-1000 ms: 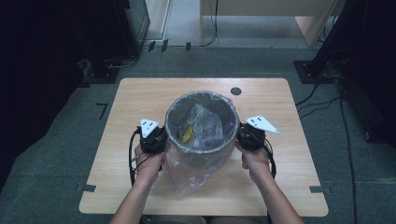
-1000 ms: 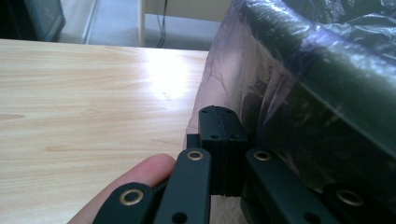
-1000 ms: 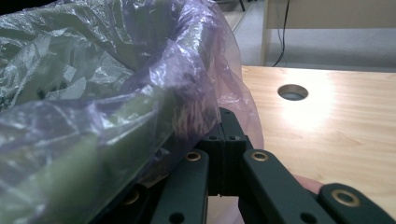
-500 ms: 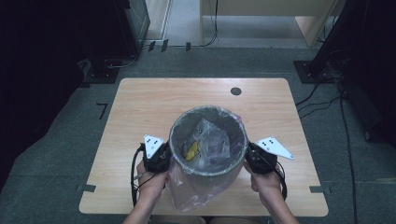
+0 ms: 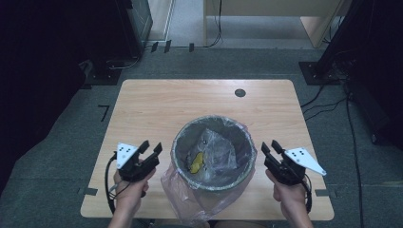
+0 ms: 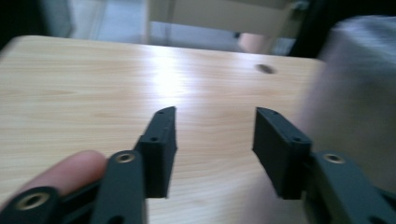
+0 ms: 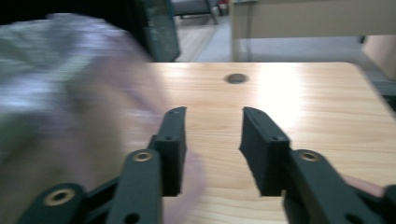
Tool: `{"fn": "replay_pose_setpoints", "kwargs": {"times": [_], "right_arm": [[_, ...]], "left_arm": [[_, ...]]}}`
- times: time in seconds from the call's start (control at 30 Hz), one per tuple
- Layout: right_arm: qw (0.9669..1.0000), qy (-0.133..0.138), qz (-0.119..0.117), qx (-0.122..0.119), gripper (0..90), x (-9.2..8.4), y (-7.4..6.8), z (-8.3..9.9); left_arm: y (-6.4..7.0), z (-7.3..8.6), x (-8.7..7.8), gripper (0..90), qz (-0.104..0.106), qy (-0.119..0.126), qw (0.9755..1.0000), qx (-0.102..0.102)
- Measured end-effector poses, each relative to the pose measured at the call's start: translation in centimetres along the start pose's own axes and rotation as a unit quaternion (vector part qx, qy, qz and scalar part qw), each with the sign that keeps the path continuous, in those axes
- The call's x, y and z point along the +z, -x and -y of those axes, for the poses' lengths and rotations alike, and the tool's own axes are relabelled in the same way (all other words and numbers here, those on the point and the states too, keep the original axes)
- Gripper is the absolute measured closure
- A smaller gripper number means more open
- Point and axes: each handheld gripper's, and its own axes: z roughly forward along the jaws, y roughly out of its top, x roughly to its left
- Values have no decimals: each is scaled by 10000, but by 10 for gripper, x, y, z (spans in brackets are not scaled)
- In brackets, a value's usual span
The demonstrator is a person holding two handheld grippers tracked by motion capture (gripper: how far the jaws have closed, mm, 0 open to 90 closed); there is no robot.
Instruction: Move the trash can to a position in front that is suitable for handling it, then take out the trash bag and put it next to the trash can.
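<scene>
Your bin (image 5: 211,152) with its plastic liner (image 5: 190,202) now stands at the surface's (image 5: 157,104) lower centre. Your left claw (image 5: 150,151) and right claw (image 5: 269,148), having just opened, flank it spread and empty; placing looks done.

A round grey waste bin (image 5: 211,154) stood upright near the table's front edge. It was lined with a clear plastic bag (image 5: 187,197) that draped loosely down its outside. Inside lay crumpled clear plastic (image 5: 217,147) and a yellow scrap (image 5: 196,162).

One bin (image 5: 212,151) (lined), two grippers (image 5: 142,159).
</scene>
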Motion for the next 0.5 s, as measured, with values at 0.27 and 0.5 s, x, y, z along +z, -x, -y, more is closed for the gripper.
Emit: {"fn": "replay_pose_setpoints", "kwargs": {"times": [0.27,0.5], "right_arm": [[9992,-327,234,39,413,16,35,29],[9926,-1124,415,-198,217,42,37,64]], "left_arm": [[-54,34,30,432,-562,-713,9954,-297],[-62,63,50,382,-514,-1170,9918,33]]}}
